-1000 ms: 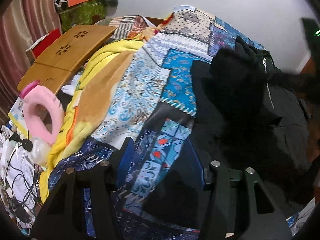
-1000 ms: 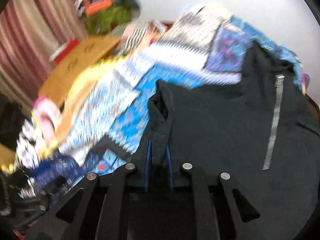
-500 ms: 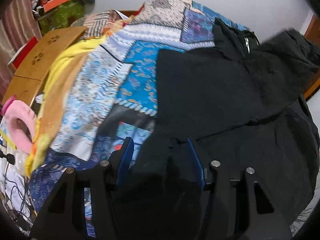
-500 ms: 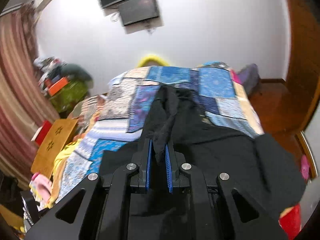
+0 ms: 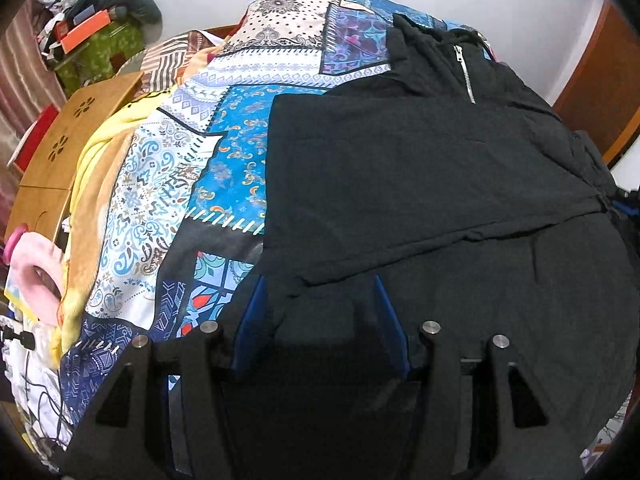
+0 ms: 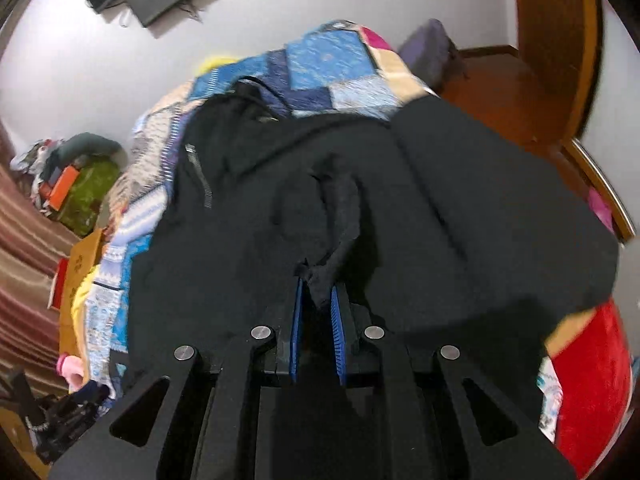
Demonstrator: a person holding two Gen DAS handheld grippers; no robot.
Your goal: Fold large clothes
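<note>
A large black zip-up jacket (image 5: 420, 168) lies spread on a patchwork bedspread (image 5: 224, 152), its silver zipper (image 5: 464, 72) near the far end. One side is folded across the body, with a straight fold edge running across the middle. My left gripper (image 5: 320, 300) is open, its blue-lined fingers wide apart just over the jacket's near hem. My right gripper (image 6: 318, 300) is shut on a bunched strip of the jacket's black fabric (image 6: 340, 232) and holds it over the jacket (image 6: 440, 208).
A yellow blanket (image 5: 96, 184) and a wooden lap desk (image 5: 76, 132) lie left of the bed. A pink cushion (image 5: 36, 272) and cables sit at the lower left. A cluttered green box (image 5: 100, 44) stands at the far left. A red cushion (image 6: 592, 380) and wooden floor lie to the right.
My right gripper has carried the gripped fabric across the jacket to the right side, laying a fold flat. My left gripper stayed open near the hem.
</note>
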